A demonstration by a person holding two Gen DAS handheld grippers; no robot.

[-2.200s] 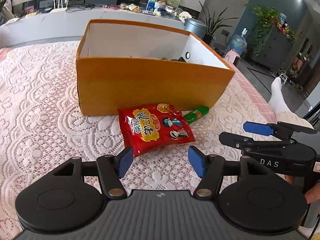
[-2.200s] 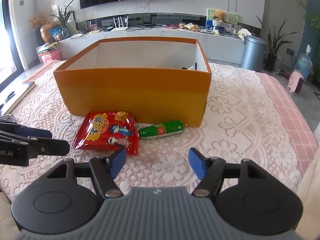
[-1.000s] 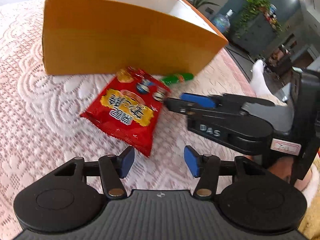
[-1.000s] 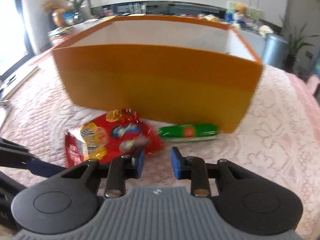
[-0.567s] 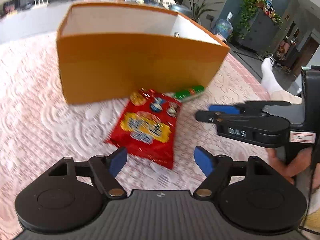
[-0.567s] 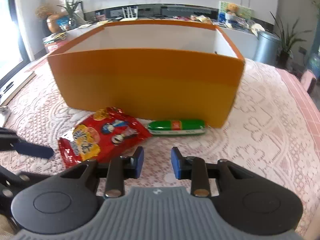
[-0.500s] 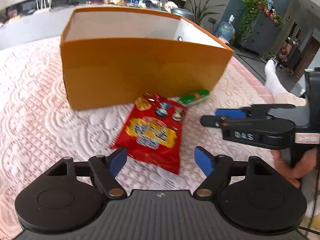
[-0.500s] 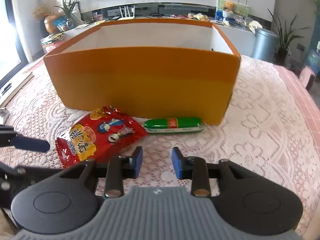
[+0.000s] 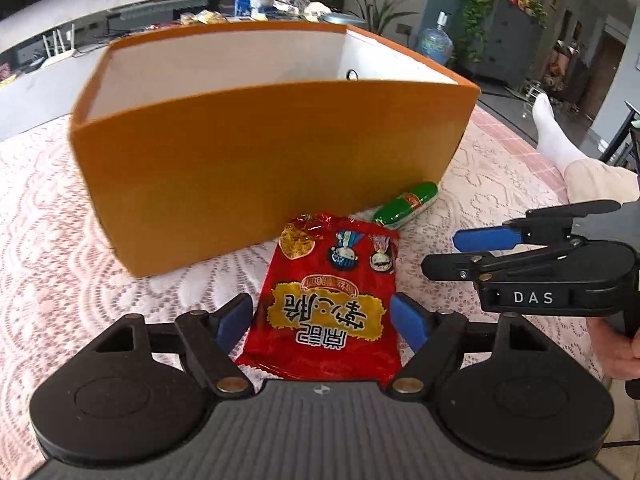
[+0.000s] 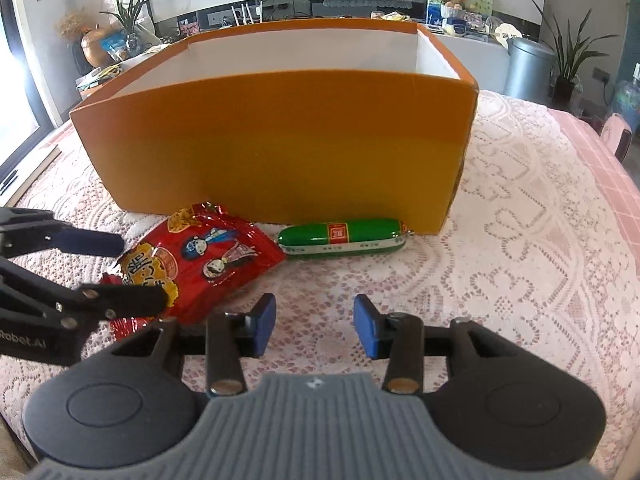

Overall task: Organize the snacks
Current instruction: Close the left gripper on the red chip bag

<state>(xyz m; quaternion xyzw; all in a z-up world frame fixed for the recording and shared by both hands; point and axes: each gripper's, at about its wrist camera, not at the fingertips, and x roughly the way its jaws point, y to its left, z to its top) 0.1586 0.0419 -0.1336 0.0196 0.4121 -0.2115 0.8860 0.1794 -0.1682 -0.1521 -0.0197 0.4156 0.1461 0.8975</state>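
Now the red packet (image 9: 334,304) is straddled, untouched, by the wide-spread left gripper (image 9: 324,322); the right gripper (image 10: 315,326), just widened, is held empty.

Left claw (image 9: 324,322) jaws just opened wide; right claw (image 10: 315,325) partly open, widening.

Daylight filled the room, strongest from the window (image 10: 16,92) at the far left of the right wrist view, where it blew out to white. The orange box (image 10: 280,152) showed a brighter band across its upper front. The red snack bag (image 9: 332,300) carried small foil glints. Both fisheye views bent straight lines and darkened at the corners. The left view was slightly soft.
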